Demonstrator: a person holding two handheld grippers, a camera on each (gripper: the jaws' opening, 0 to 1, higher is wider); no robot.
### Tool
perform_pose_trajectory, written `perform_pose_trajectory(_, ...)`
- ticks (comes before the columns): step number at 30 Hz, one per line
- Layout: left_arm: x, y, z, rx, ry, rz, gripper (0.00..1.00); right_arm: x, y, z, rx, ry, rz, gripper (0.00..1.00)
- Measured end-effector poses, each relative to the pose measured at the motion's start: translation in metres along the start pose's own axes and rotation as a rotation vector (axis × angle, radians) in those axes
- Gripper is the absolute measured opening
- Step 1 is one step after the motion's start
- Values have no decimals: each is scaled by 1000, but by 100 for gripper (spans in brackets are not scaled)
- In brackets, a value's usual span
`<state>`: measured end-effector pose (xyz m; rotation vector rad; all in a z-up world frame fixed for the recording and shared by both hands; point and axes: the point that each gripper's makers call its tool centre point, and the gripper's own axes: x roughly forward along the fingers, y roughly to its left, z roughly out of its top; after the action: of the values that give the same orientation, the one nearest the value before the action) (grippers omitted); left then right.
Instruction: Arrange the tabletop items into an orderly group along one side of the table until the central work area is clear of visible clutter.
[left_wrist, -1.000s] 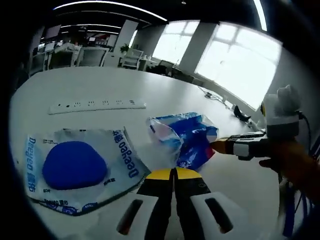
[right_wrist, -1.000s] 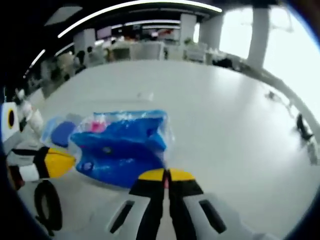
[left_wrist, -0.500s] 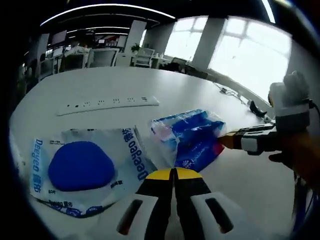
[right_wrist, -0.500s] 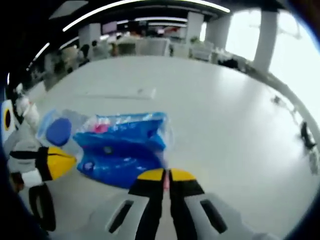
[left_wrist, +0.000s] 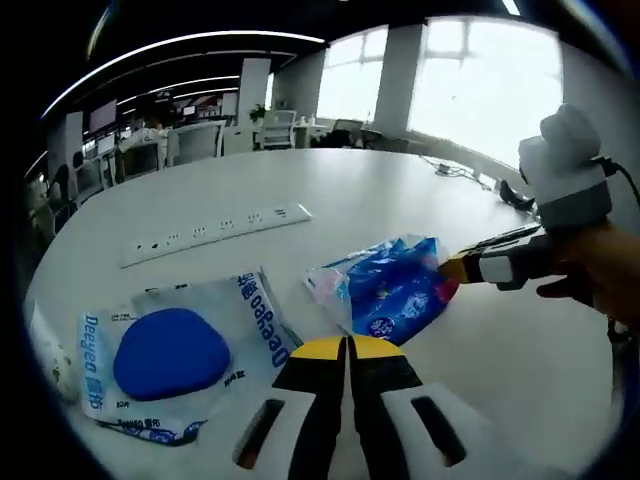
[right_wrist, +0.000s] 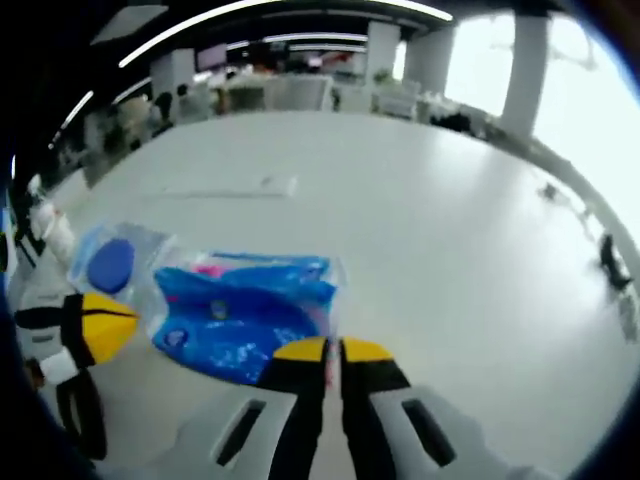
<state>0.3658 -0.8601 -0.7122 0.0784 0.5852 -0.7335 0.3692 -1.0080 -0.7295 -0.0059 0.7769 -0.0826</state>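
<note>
On the white table (left_wrist: 400, 190), in the left gripper view, the left tongs (left_wrist: 348, 345) are seen closed, nipping the clear edge of the blue packet (left_wrist: 395, 290); a flat pouch (left_wrist: 175, 350) lies just beside it, a power strip (left_wrist: 215, 225) farther off. In the right gripper view, the right tongs (right_wrist: 331, 349) are seen clamped on the packet's opposite edge. The packet is judged light, soft and crinkly, best gripped at its seams.

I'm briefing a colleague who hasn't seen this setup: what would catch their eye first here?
Probably the crinkled blue plastic packet mid-table, pinched at opposite edges by the left hand-held gripper and the right hand-held gripper. Beside it lies a clear pouch holding a round blue pad, with a long white power strip farther back on the white table.
</note>
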Motion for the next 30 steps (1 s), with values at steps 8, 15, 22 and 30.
perform_pose_trajectory(8,-2,0,2,-14,-7,-2,0,2,4,2,39,-3,5,0)
perform_pose_trajectory(15,-10,-3,8,-6,-16,-6,2,3,8,3,67,-6,14,1)
perform_pose_trajectory(22,-19,-5,24,-14,-64,-14,5,2,10,3,96,-9,28,12)
perform_pose_trajectory(30,-32,7,36,-4,-94,21,27,-13,12,14,102,-43,32,44)
